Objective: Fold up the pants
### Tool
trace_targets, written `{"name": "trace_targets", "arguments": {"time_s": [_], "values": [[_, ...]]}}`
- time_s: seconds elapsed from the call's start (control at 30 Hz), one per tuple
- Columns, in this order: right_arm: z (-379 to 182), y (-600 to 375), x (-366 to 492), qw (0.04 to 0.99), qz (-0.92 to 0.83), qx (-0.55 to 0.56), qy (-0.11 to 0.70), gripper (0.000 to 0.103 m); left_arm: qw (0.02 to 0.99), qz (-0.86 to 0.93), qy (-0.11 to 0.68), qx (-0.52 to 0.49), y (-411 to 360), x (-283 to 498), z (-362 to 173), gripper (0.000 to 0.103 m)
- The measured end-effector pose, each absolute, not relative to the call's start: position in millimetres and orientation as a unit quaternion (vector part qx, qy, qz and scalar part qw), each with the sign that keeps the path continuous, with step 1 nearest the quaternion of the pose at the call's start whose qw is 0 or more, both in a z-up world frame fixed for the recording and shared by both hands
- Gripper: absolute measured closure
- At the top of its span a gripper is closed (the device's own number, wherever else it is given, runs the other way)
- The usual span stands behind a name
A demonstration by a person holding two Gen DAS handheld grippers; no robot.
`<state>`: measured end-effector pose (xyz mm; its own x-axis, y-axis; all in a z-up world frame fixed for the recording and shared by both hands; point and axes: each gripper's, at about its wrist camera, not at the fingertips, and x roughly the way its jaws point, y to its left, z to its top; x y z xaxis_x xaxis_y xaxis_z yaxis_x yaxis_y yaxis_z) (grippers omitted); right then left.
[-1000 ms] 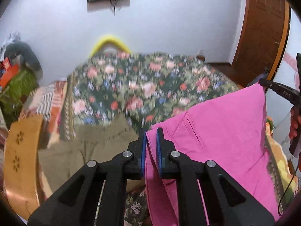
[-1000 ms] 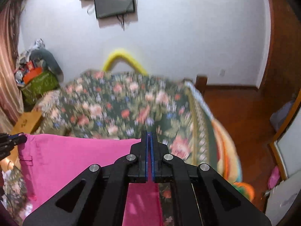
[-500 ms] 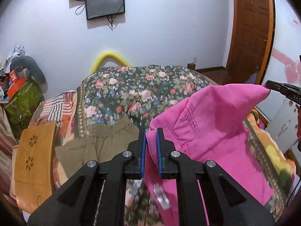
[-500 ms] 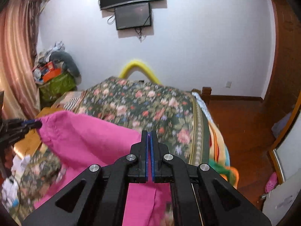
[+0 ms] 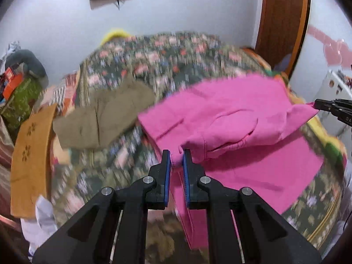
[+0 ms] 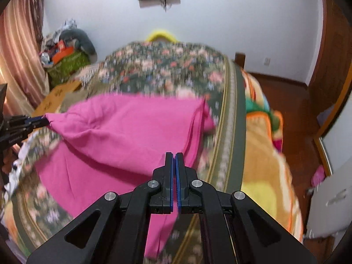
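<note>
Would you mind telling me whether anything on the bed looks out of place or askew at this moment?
The pink pants are half-folded and bunched rather than flat, with corners pinched by the left gripper and right gripper. A crumpled olive garment lies loose on the bed beside them. Nothing looks spilled or damaged.

Both wrist cameras are looking down close over the bed (image 5: 176, 50), sharing the pink pants (image 5: 237, 114) from opposite ends.
</note>
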<state>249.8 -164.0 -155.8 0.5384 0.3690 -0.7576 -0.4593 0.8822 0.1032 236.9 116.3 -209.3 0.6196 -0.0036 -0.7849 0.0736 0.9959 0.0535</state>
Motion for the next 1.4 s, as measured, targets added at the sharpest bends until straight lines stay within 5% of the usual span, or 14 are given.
{"name": "trace_targets", "arguments": {"time_s": [0.3, 0.5, 0.67, 1.13, 1.33, 1.4], "values": [[-191.4, -170.7, 218.7, 0.856, 0.218, -0.072, 0.464, 0.101, 0.876, -0.013, 0.478, 0.067, 110.7, 198.0, -239.5, 0.087], [-171.3, -176.0, 203.9, 0.863, 0.221, -0.068, 0.448, 0.098, 0.89, -0.002, 0.449, 0.073, 115.5, 184.9, -211.8, 0.049], [-157.8, -156.4, 197.1, 0.863, 0.255, -0.075, 0.429, 0.058, 0.901, -0.037, 0.424, 0.086, 99.5, 191.6, -192.0, 0.038], [-209.2, -92.2, 217.0, 0.803, 0.316, -0.151, 0.482, 0.057, 0.854, -0.073, 0.473, 0.202, 52.7, 227.3, -239.2, 0.038], [-216.2, -80.9, 220.3, 0.808, 0.322, -0.167, 0.464, 0.058, 0.85, -0.072, 0.485, 0.191, 52.1, 243.8, -241.5, 0.057], [-215.3, -81.1, 220.6, 0.813, 0.324, -0.156, 0.458, 0.071, 0.852, -0.071, 0.485, 0.185, 52.9, 245.2, -241.7, 0.063]]}}
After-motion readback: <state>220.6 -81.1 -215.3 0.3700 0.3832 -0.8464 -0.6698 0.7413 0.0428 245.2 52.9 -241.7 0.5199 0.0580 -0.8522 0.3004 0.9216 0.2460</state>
